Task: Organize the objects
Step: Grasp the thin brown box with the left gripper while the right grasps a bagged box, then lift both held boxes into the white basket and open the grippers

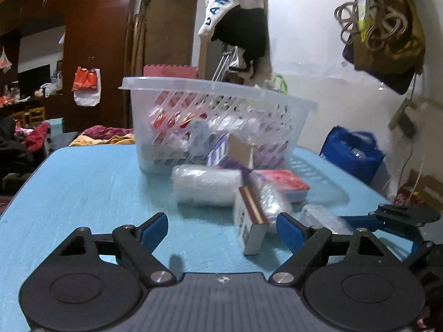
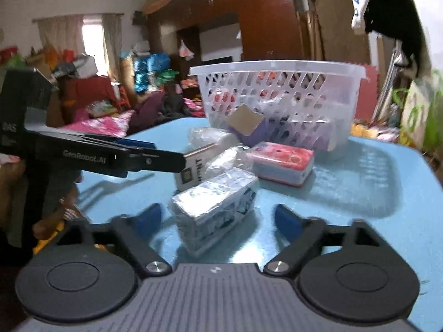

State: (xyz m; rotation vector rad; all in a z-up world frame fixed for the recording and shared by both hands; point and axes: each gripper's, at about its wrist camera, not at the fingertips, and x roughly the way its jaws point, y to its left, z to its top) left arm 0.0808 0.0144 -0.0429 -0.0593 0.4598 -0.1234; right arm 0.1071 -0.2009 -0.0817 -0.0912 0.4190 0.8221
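**Two open grippers over a blue table full of packs**

The blue table (image 1: 83, 182) carries a clear plastic basket (image 1: 216, 116) near its far edge. The basket already has packs inside. In front of it, around the middle of the table, lie more things close together: a white wrapped roll (image 1: 206, 184), a pink pack (image 2: 281, 163), a small upright box (image 1: 249, 221) and a shiny wrapped box (image 2: 214, 207).

The left gripper (image 1: 223, 231) has its jaws wide, and the small upright box stands just inside its right finger, not squeezed. The right gripper (image 2: 218, 222) is open too, with the shiny wrapped box between its fingers, and the pads do not press it.

The room behind is messy, with a brown wardrobe (image 1: 91, 41), a bed with pink and red covers (image 2: 105, 121), and clothes hanging on the white wall (image 1: 318, 41).
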